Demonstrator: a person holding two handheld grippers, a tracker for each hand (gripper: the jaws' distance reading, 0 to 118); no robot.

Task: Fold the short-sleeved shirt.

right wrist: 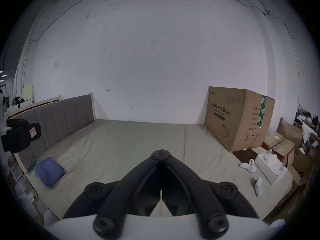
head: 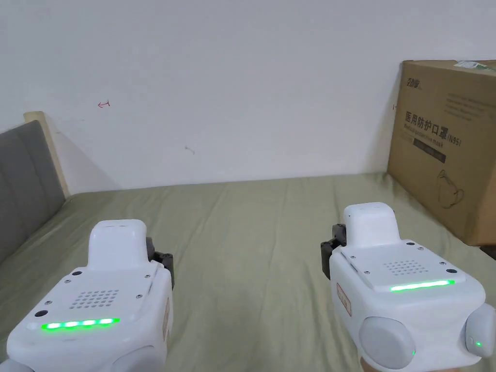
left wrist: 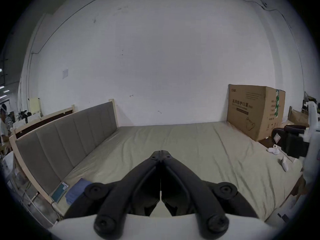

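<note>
Both grippers clenched empty over the bed: left gripper [left wrist: 161, 151], right gripper [right wrist: 161, 150]. Folded blue shirt [right wrist: 49, 172], soft knit, at near-left corner of wrinkled olive sheet [right wrist: 131, 139] by padded headboard [right wrist: 57, 117]. Cardboard box [right wrist: 237, 117] at far-right corner.

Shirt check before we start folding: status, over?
Both hand-held grippers shut, empty. Blue folded cloth by headboard, untouched. Cardboard box on bed's right.

Right hand-held gripper [right wrist: 161, 150] closed (empty) above bed [right wrist: 121, 139].
</note>
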